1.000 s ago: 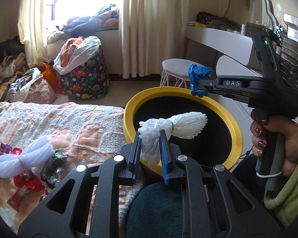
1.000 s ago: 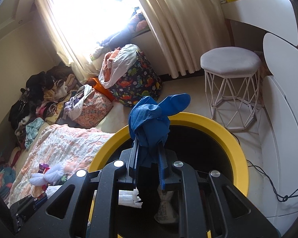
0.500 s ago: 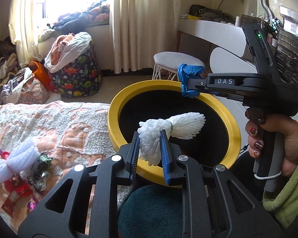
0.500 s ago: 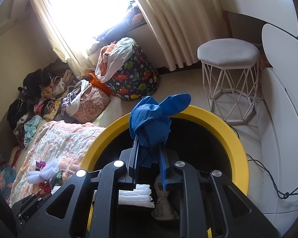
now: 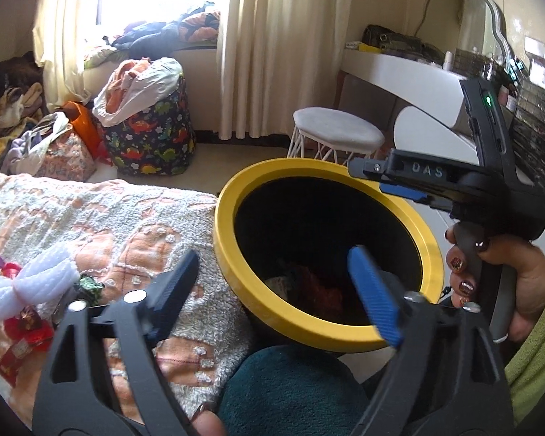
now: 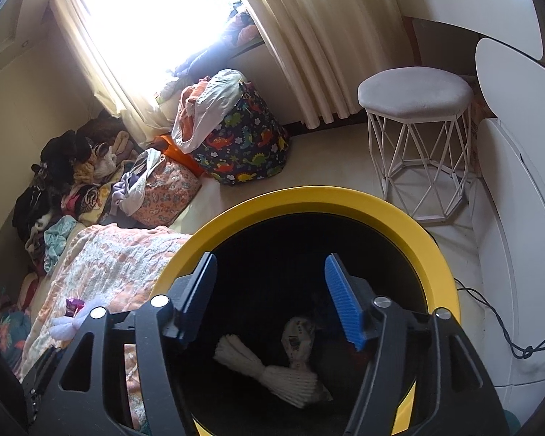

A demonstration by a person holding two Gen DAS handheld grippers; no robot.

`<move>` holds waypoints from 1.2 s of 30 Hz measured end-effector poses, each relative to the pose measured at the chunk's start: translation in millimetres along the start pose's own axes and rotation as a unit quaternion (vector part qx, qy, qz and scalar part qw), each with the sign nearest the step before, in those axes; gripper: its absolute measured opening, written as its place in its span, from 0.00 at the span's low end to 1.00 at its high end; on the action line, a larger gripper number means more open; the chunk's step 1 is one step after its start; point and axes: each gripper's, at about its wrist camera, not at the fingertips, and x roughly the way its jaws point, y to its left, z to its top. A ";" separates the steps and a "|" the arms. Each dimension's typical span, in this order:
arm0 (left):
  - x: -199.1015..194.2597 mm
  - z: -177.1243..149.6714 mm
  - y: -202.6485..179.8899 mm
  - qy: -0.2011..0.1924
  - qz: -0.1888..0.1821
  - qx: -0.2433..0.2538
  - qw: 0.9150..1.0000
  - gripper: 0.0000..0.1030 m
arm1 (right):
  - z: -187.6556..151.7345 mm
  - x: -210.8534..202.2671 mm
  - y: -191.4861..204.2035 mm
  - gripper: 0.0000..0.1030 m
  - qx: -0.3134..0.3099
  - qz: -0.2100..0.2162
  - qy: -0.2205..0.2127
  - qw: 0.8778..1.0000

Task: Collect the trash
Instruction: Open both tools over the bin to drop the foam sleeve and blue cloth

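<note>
Left fingers: spreading wide with nothing between them; the left gripper is hanging over the near rim of the yellow-rimmed bin, one finger over the bed blanket, the blue-padded one over the dark opening.
Right fingers: standing wide apart and empty; the right gripper is pointing down into the bin's mouth.
Right hand pose: the person's right hand, nails painted, is wrapping the handle of the right gripper, which is reaching leftward across the far side of the bin rim in the left wrist view; a green sleeve is covering the wrist.
Trash in bin: a white foam net is lying on the bin floor, touching a crumpled pale wrapper; reddish scraps are showing in the shadow.
Trash on bed: another white foam net is lying on the blanket near its left edge, just beside red wrappers and a dark green wrapper.
Surroundings: a white stool is standing on the floor beyond the bin, near a dinosaur-print bag.
</note>
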 end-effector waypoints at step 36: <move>-62.4 2.2 72.2 -0.065 0.075 -0.103 0.990 0.89 | -11.2 -17.8 63.9 0.69 -0.075 0.021 -0.017 0.997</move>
